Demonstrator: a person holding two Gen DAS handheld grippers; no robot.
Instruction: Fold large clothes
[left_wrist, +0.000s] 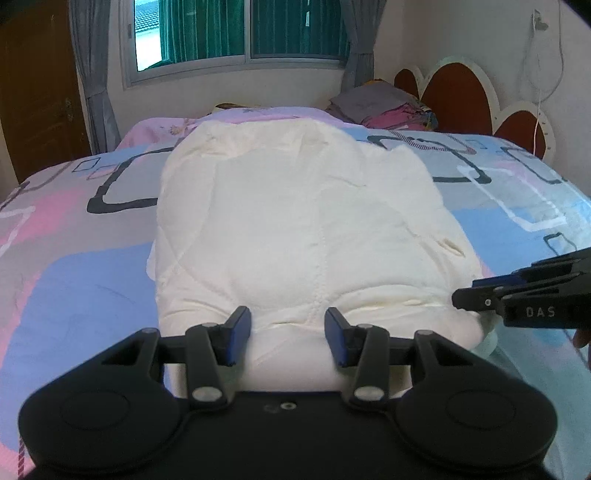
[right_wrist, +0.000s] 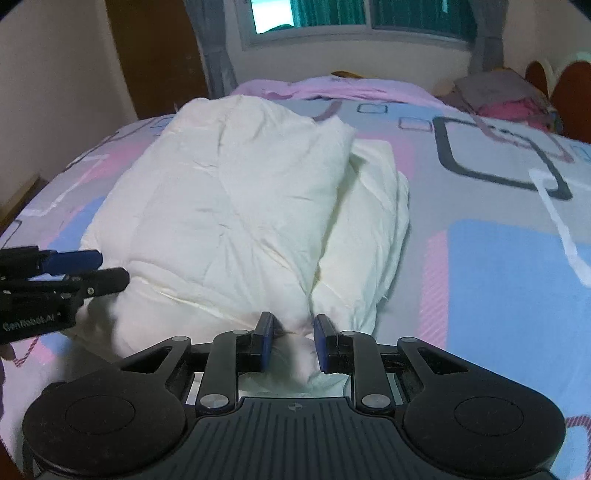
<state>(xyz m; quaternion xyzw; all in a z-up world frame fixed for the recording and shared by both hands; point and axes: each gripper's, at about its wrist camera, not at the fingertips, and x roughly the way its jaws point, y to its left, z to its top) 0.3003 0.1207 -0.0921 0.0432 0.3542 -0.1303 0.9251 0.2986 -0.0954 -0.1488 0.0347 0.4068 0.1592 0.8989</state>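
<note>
A large cream-white garment lies partly folded on the bed, running away from me; it also shows in the right wrist view, with a narrower folded strip along its right side. My left gripper is open, its jaws straddling the garment's near edge. My right gripper is open too, with a bunch of the near edge between its fingers. The right gripper shows from the side in the left wrist view, the left gripper in the right wrist view.
The bed has a pink, blue and grey patterned cover. A stack of folded clothes sits at the far right by the headboard. A window with green curtains and a brown door are behind.
</note>
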